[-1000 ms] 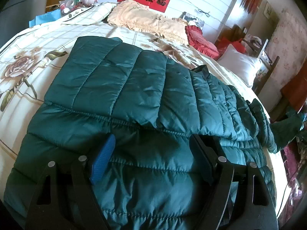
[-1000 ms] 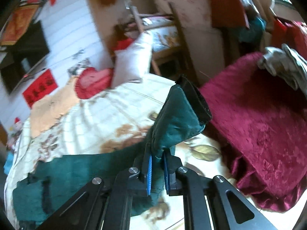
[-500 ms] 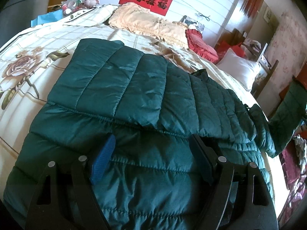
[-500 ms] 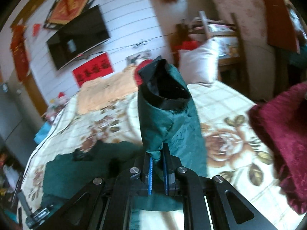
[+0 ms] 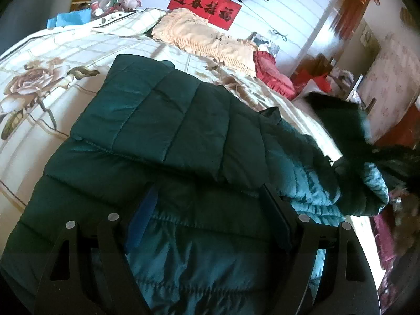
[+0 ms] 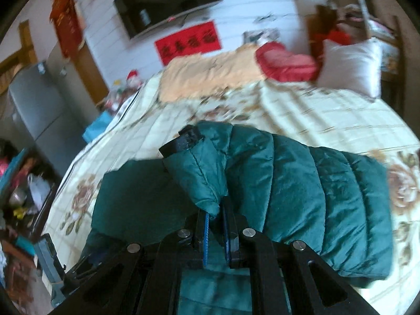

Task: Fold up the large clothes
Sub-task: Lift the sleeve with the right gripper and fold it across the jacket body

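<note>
Right gripper [image 6: 215, 216] jaws pinched on sleeve [image 6: 202, 173]; left gripper [image 5: 204, 215] jaws spread over jacket [image 5: 168, 120]. Sleeve fold in hand; sleeve to be laid across jacket, then released.

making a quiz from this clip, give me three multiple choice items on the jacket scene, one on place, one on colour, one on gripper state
1. Where does the puffer jacket lie?
A. on the floral bedspread
B. on the floor
C. on a chair

2. What colour is the wall banner?
A. blue
B. red
C. yellow

3. What is the right gripper doing?
A. hanging open
B. shut on nothing
C. pinching the jacket sleeve

Answers:
1. A, bedspread shows all around the jacket.
2. B, red with black characters.
3. C, teal fabric sits between its closed fingers, while the left gripper is open.
</note>
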Action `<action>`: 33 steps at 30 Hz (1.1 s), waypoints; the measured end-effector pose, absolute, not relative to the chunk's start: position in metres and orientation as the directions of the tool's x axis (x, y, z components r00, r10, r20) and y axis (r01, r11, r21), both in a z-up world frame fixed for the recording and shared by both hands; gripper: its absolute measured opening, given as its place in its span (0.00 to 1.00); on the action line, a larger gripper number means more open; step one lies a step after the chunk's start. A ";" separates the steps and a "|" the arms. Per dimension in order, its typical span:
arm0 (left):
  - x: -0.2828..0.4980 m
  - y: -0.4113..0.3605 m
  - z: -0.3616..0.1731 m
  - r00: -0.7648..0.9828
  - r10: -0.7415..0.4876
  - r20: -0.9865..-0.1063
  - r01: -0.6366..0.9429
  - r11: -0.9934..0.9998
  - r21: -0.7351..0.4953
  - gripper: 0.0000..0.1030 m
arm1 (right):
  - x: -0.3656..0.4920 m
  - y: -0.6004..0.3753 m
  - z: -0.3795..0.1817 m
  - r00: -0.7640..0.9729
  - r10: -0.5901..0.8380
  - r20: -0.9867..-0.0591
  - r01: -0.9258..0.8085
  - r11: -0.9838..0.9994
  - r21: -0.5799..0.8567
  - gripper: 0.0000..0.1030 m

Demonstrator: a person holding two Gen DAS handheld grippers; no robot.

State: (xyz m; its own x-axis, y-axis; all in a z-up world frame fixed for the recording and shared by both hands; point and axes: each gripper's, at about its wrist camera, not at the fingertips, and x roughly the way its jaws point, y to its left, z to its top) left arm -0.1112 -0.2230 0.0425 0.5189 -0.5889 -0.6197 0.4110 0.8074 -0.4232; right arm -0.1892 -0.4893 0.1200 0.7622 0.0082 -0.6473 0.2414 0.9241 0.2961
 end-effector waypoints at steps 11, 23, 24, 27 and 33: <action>-0.109 -0.217 0.043 0.510 -0.615 -0.601 0.399 0.789 -0.468 0.77 | -0.137 -0.449 0.055 0.624 0.180 -0.760 0.202 0.902 0.380 0.09; -0.108 -0.222 0.046 0.507 -0.589 -0.629 0.383 0.808 -0.448 0.77 | -0.173 -0.446 0.097 0.668 0.175 -0.724 0.143 0.924 0.355 0.65; -0.108 -0.222 0.047 0.505 -0.587 -0.633 0.380 0.810 -0.447 0.77 | -0.176 -0.447 0.101 0.674 0.174 -0.718 0.140 0.924 0.355 0.65; -0.109 -0.226 0.051 0.495 -0.582 -0.645 0.389 0.813 -0.434 0.77 | -0.191 -0.447 0.119 0.702 0.127 -0.701 0.136 0.942 0.306 0.65; -0.111 -0.236 0.066 0.468 -0.610 -0.639 0.422 0.790 -0.445 0.77 | -0.215 -0.459 0.142 0.730 0.023 -0.683 0.168 0.963 0.211 0.69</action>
State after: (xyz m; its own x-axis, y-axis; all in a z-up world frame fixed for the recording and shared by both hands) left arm -0.1115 -0.2363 0.0661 0.4679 -0.6103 -0.6393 0.4217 0.7898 -0.4454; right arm -0.2147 -0.4594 0.1421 0.7301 0.0226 -0.6830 0.1676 0.9630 0.2110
